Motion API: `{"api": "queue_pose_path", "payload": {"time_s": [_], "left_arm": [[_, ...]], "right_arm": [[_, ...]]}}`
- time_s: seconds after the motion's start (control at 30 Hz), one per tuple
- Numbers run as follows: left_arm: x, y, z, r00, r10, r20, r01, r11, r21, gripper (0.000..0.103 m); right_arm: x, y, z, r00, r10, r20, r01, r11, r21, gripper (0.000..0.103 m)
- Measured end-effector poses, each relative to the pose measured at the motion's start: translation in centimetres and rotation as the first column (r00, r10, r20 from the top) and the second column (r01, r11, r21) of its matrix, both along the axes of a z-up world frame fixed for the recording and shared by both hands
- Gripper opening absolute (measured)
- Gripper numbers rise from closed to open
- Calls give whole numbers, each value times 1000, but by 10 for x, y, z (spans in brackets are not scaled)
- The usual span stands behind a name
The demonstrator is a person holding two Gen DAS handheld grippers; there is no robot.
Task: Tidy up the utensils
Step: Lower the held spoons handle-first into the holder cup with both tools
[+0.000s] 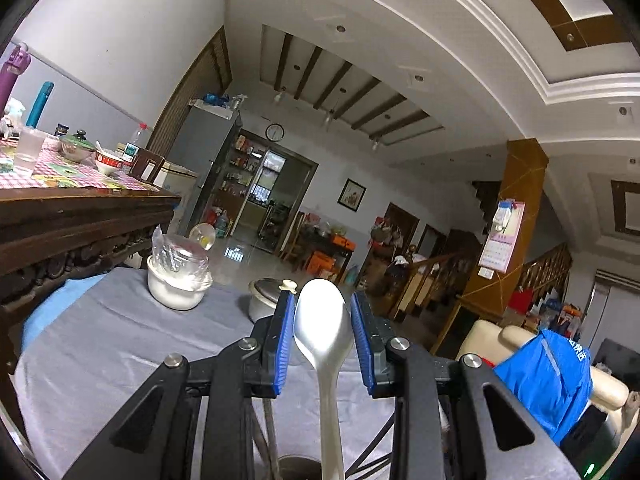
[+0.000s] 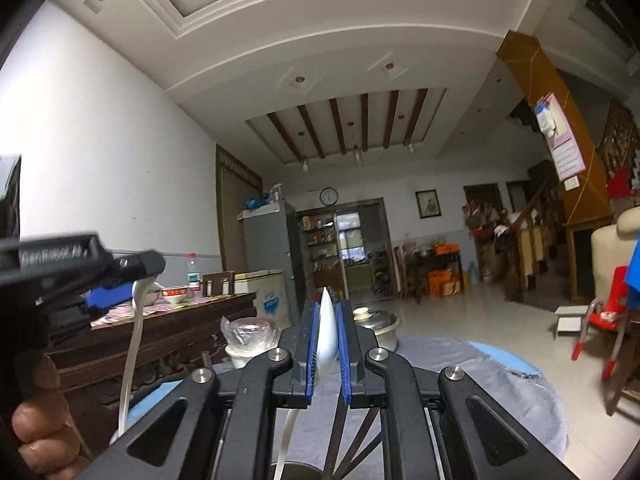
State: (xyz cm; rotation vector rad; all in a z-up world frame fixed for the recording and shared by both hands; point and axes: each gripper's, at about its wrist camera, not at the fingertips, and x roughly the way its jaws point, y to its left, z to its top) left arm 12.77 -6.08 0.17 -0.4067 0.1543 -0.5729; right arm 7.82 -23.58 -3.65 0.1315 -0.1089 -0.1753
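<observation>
In the left wrist view my left gripper (image 1: 323, 312) stands around the bowl of a white spoon (image 1: 323, 328); the blue pads (image 1: 285, 340) touch its edges, handle hanging down toward a dark holder (image 1: 298, 468) with other utensil handles. In the right wrist view my right gripper (image 2: 328, 340) is shut on the bowl of a second white spoon (image 2: 327, 332), held edge-on, handle hanging toward the holder (image 2: 296, 472). The left gripper (image 2: 120, 276) also shows there at left, with its spoon (image 2: 134, 344) dangling.
A grey cloth covers the round table (image 1: 112, 352). A white bowl with a plastic-wrapped cup (image 1: 178, 280) and a lidded metal pot (image 1: 266, 300) stand at the far side. A dark wooden table (image 1: 80, 208) with dishes is at left. A blue jacket on a chair (image 1: 548, 376) is right.
</observation>
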Motion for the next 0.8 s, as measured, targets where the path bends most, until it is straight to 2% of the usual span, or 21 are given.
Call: {"api": "queue_pose_path", "payload": {"time_s": [0.23, 0.8], "left_arm": [[6, -14, -13, 999, -9, 40, 9, 1000, 4, 30], [25, -38, -31, 995, -94, 25, 92, 994, 57, 30]], "right_arm": [[14, 2, -17, 1000, -22, -7, 22, 1000, 5, 10], [17, -3, -25, 1000, -15, -15, 16, 1000, 12, 10]]}}
